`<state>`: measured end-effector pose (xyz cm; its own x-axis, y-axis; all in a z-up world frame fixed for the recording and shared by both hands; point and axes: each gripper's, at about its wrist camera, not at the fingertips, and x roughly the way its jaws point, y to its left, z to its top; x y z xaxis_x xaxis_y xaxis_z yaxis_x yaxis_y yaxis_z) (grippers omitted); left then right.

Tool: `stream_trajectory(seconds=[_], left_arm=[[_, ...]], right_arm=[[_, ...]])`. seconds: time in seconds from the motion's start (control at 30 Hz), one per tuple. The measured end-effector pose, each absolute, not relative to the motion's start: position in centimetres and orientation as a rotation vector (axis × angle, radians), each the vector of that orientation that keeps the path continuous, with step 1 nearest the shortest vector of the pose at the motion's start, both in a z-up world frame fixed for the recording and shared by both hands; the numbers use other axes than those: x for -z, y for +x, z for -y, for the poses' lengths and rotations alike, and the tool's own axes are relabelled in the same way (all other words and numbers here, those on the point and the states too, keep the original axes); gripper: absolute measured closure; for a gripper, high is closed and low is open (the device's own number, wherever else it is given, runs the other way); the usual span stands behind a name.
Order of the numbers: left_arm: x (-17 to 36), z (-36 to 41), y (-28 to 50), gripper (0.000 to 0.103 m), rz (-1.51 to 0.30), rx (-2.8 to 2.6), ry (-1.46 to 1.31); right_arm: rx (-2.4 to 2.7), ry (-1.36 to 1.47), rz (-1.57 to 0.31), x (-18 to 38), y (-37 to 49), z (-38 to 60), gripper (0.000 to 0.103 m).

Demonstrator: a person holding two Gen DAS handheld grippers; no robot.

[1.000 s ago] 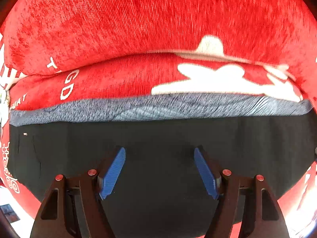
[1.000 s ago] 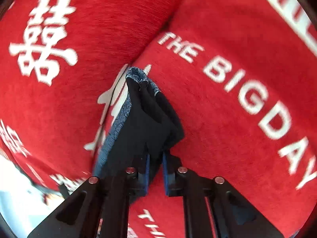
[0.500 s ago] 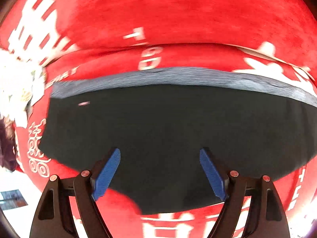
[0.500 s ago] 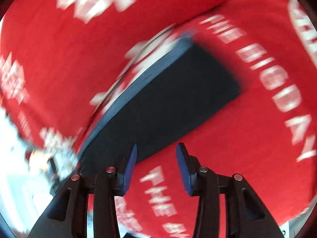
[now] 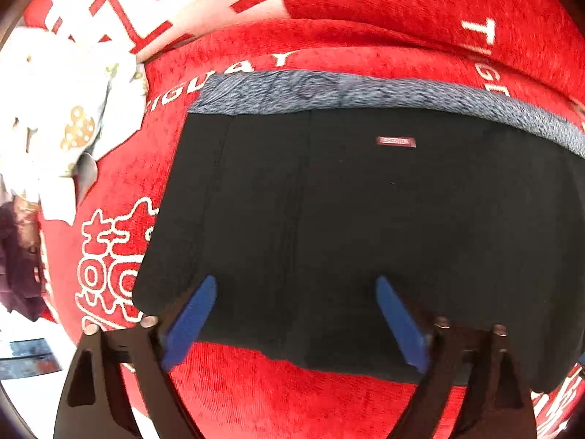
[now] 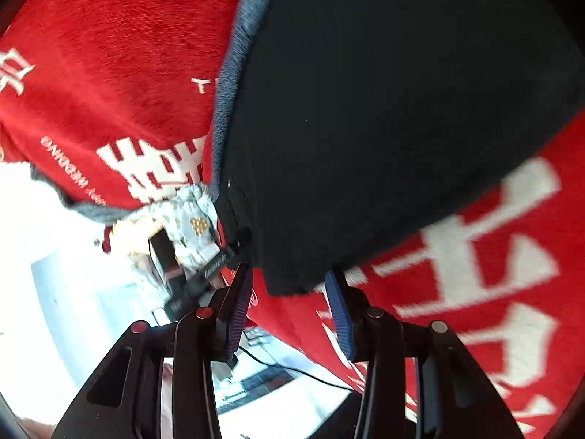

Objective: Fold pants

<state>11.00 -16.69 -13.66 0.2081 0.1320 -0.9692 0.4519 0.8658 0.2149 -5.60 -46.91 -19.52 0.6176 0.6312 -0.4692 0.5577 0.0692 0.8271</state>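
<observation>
My black folded pants (image 5: 365, 219) lie flat on the red printed blanket (image 5: 292, 395). Left gripper (image 5: 292, 314) has just been opening above them, right gripper (image 6: 289, 300) open at their corner; next I grip the edge.

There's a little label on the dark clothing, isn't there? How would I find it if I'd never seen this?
Start from the big red blanket with white lettering. On it lies a folded pair of black pants with a grey knitted waistband along the far edge. Just below that band sits a small reddish rectangular tag, the only coloured mark on the plain black cloth.
</observation>
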Motion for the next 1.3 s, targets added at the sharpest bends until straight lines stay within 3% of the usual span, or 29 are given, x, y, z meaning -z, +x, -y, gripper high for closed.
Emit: stream_trajectory(seconds=[0.03,0.1,0.23,0.33,0.37,0.47,0.5,0.53,0.77,1.03,1.1,1.2,1.27,1.3], left_arm=[[13.7,16.4,11.1,0.011,-1.365,0.251,0.498],[13.7,16.1,11.1,0.011,-1.367,0.269,0.480],[13.9,15.4,10.9,0.011,-1.353,0.301,0.462],[14.0,14.8,11.0,0.011,-1.352,0.308,0.445],[13.9,14.6,11.0,0.011,-1.354,0.302,0.448],[12.7,13.8,10.6,0.011,-1.362,0.315,0.420],[12.1,13.2,10.6,0.011,-1.362,0.324,0.392],[11.7,12.1,11.2,0.011,-1.358,0.328,0.369],[9.9,6.4,14.4,0.011,-1.334,0.309,0.256],[12.4,3.7,17.3,0.012,-1.382,0.430,0.195],[12.9,3.6,17.2,0.022,-1.385,0.481,0.178],[13.4,3.6,17.4,0.027,-1.371,0.526,0.171],[13.1,3.8,17.3,0.039,-1.361,0.548,0.169],[13.1,3.6,17.4,0.041,-1.359,0.553,0.163]], right_arm=[[-0.057,1.594,-1.017,19.7,-5.2,46.7,0.064],[-0.034,1.559,-1.026,18.9,-4.9,46.9,0.094],[-0.009,1.363,-1.080,16.1,-3.3,46.2,0.095],[0.086,1.287,-1.228,18.0,-4.0,45.1,0.098],[0.091,1.338,-1.213,18.5,-4.7,45.0,0.097],[0.087,1.208,-1.321,16.2,-5.2,44.4,0.074],[0.057,1.152,-1.334,15.1,-4.8,44.2,0.058],[0.017,1.059,-1.335,13.1,-3.6,44.0,0.054],[-0.283,0.660,-1.227,5.9,13.9,41.3,0.054],[-0.495,0.305,-1.358,10.8,29.8,30.8,0.054],[-0.517,0.219,-1.389,12.3,31.8,28.4,0.054],[-0.539,0.111,-1.419,14.2,33.7,26.3,0.054],[-0.541,0.081,-1.445,15.6,34.7,25.9,0.054],[-0.537,0.074,-1.471,16.4,35.1,25.8,0.058]])
